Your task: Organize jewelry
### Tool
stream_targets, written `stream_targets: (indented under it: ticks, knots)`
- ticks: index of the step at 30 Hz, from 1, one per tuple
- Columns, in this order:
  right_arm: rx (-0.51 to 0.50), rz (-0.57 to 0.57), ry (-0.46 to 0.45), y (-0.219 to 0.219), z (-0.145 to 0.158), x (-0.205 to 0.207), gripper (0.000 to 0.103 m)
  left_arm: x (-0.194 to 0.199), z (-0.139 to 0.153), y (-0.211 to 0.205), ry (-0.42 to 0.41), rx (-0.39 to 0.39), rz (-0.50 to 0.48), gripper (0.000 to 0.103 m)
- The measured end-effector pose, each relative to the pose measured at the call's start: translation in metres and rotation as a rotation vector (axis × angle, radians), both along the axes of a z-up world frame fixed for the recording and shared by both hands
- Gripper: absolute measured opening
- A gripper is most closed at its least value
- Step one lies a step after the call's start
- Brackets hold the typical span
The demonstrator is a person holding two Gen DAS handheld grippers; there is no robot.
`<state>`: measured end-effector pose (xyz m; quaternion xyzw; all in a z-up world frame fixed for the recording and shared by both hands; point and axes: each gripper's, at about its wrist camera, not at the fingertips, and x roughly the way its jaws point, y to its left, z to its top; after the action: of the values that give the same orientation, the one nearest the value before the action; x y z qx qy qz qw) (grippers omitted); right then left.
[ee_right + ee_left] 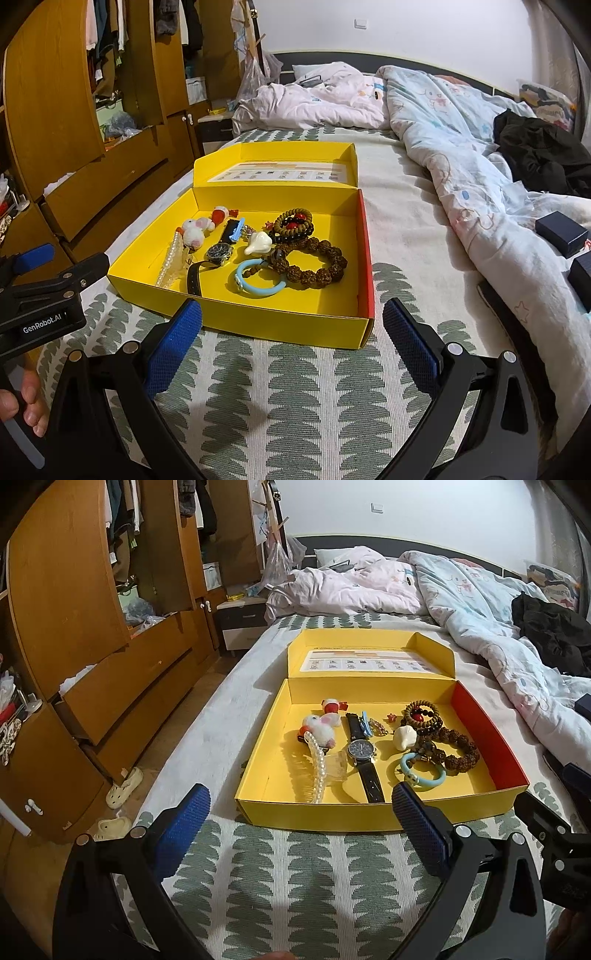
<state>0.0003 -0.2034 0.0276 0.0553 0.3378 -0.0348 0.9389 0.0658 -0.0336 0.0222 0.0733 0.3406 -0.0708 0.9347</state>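
An open yellow box (255, 775) (277, 325) lies on the bed with its lid folded back. Inside are a wristwatch (362, 751) (219, 254), a pearl strand (319, 768) (168, 264), a plush toy (319, 727) (194, 229), a light blue band (424, 775) (258, 282), dark brown bead bracelets (458, 751) (314, 264) and a white charm (404, 737) (258, 243). My left gripper (301, 825) is open, just short of the box's near wall. My right gripper (291, 339) is open too, at the box's near right corner. Neither holds anything.
A green leaf-patterned bedsheet (295, 878) covers the bed. A rumpled quilt (461, 155) and black clothing (543, 155) lie to the right, with small dark blue boxes (561, 236). A wooden wardrobe (74, 627) with open doors and drawers stands left. Slippers (123, 788) rest on the floor.
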Motion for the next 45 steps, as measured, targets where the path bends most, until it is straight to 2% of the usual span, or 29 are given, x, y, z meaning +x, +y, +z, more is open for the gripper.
stream_targets:
  ticks: [45]
  knots:
    - [0.000,-0.019,0.007,-0.012,0.000,-0.002,0.099,0.005,-0.006,0.004,0.005,0.008,0.015,0.097]
